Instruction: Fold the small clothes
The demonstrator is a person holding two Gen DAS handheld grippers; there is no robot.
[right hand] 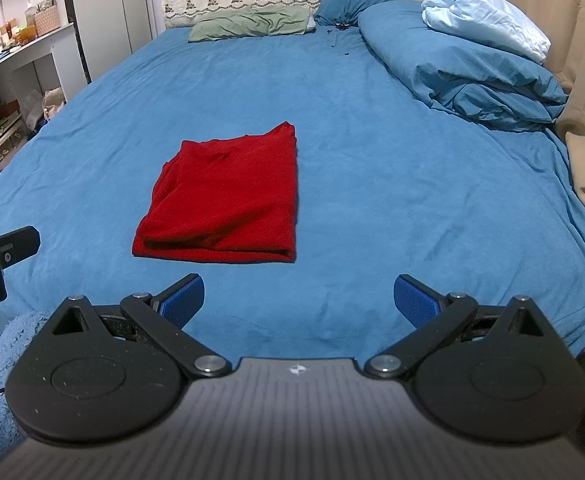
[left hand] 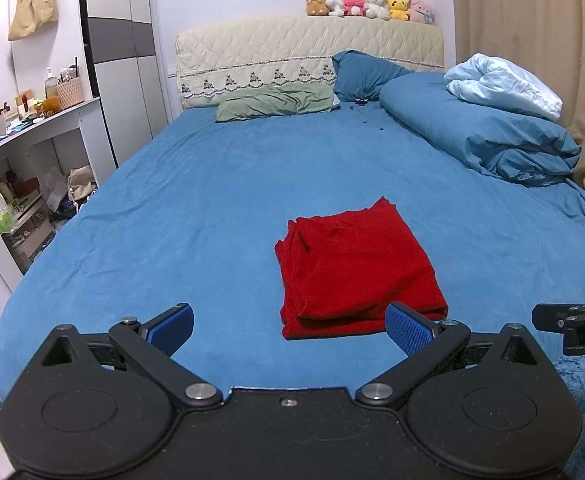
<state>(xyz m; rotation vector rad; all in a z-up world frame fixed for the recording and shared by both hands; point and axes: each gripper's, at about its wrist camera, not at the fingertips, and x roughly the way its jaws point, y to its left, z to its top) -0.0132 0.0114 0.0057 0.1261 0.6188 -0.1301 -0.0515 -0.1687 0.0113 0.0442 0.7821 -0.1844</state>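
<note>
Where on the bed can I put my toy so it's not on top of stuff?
Bare sheet lies between the red folded cloth and the green pillow, and right of the cloth up to the blue duvet. The far right corner is crowded with bedding.

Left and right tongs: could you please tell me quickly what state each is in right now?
Left tongs: open, holding nothing, short of the red garment.
Right tongs: open, holding nothing, over the blue sheet.

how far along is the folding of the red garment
Done: the red garment lies on the bed as a layered rectangle, so it looks folded. In hand: nothing; the left hand-held gripper and right hand-held gripper are both open, short of it. Left: no other loose clothes visible.
</note>
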